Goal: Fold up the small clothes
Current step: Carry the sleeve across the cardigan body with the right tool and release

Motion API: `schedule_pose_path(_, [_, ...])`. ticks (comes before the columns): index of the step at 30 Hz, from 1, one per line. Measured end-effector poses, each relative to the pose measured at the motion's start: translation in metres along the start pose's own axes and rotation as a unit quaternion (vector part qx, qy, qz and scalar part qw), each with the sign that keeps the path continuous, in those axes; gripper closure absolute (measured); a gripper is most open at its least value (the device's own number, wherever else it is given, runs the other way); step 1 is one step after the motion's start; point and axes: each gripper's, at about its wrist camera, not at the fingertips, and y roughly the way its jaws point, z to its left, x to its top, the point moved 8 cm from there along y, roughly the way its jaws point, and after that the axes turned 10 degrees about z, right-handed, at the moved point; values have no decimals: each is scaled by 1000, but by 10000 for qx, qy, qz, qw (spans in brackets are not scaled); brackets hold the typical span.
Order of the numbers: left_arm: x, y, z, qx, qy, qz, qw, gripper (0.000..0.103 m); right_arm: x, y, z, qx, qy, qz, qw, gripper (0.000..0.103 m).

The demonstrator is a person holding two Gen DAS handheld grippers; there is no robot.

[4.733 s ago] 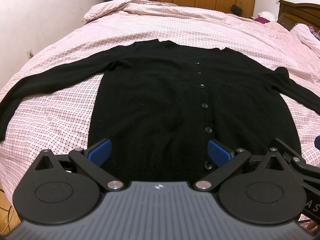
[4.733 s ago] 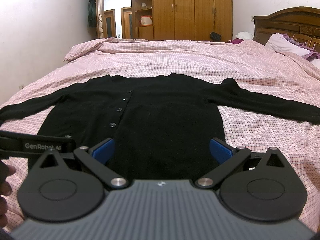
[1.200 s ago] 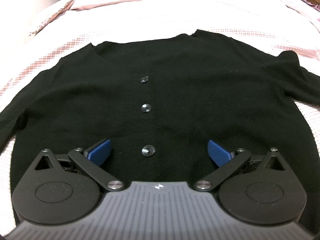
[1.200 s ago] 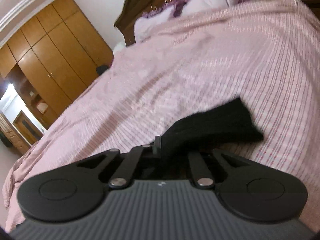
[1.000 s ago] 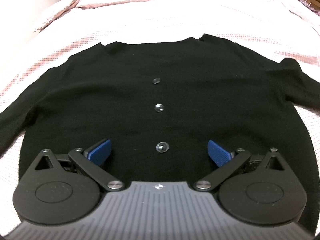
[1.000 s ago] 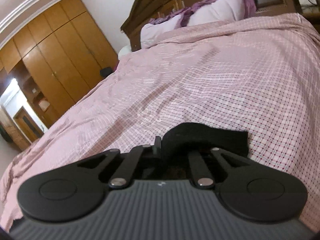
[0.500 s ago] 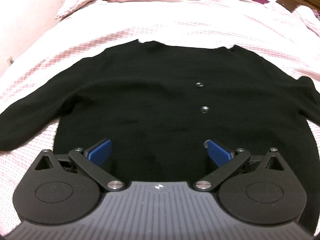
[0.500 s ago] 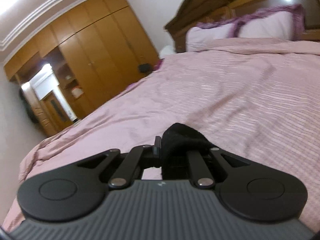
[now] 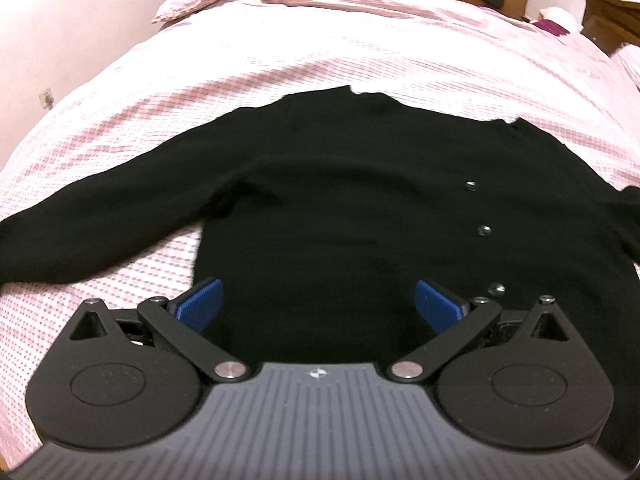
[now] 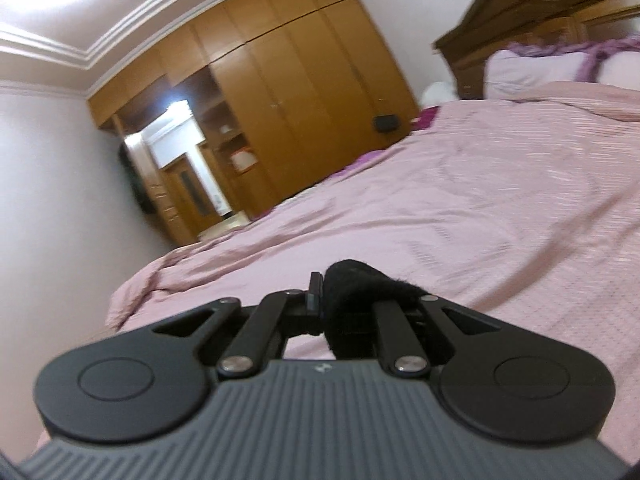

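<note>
One garment in play: black cardigan [image 9: 360, 208], buttoned, front up, spread on the bed [image 9: 320, 60] near its foot-side edge. Body lies flat. Left sleeve [image 9: 92, 232] is stretched out toward the bed's left edge, unfolded.

Right gripper [image 10: 344, 304]: jaws clenched on a bunch of black knit [image 10: 360, 284], lifted off the bed, camera tilted up toward the wardrobe [image 10: 288, 100] and headboard [image 10: 540, 20]. I'd judge that's the cuff end of the right sleeve, being carried inward for the first fold.

Left gripper [image 9: 318, 304]: jaws released, wide apart, hovering low over the cardigan's left half, holding nothing.

Progress: early. No fold finished that I can see. Left to do: lay right sleeve across the body, same for left sleeve, then fold the body.

Hard to see:
- Right sleeve runs out of the left view at the right edge, so its path to the right gripper isn't visible.
- Hem is hidden under the left gripper body.
- Right view is blurred; how much cloth sits in the jaws is unclear.
- Only three buttons [image 9: 484, 231] visible.
</note>
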Motion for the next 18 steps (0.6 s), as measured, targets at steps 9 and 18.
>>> schedule_pose_path(9, [3,-6,45,122,-294,-119,9994,0,-14,30,113,818,-493,92,9954,95])
schedule_pose_path(18, [1,-10,83,311,-473,-242,9981,0,-91,68,210,1589,-1248,774,9763,95])
